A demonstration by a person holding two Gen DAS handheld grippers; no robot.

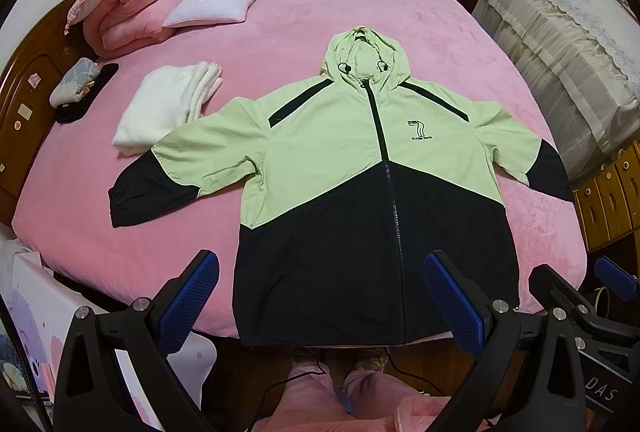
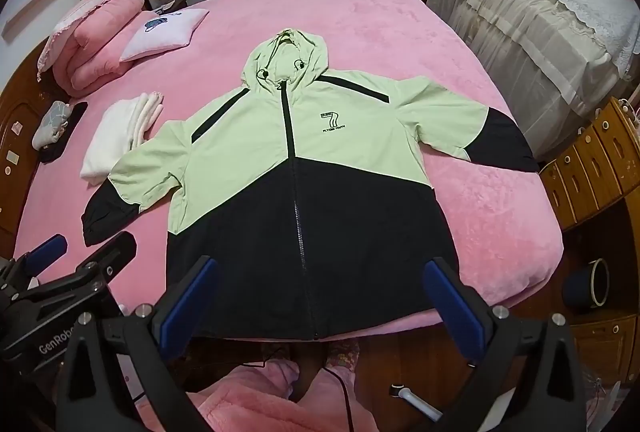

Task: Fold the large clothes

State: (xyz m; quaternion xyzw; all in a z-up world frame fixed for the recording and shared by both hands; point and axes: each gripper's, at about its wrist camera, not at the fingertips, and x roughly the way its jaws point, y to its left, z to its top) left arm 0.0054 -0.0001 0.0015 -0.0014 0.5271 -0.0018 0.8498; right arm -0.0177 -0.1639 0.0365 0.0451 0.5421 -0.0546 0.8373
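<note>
A hooded jacket [image 1: 360,168], pale green above and black below, is laid flat and face up on the pink bed [image 1: 312,8], zipped, with the hood toward the far side. Its hem [image 1: 332,336] reaches the near edge of the mattress, and the sleeve at the image right [image 1: 548,168] runs to the side edge. Both sleeves are spread outward. The left gripper [image 1: 322,296] is held above the hem with its jaws spread apart and nothing between them; the right gripper [image 2: 320,302] is held likewise (released, empty). Bare pink cover lies beyond the hood. Folded white cloth [image 1: 168,108] sits just beside the other sleeve [image 1: 160,184], with a folded pink quilt [image 1: 132,0] and a pillow [image 1: 212,6] farther back.
</note>
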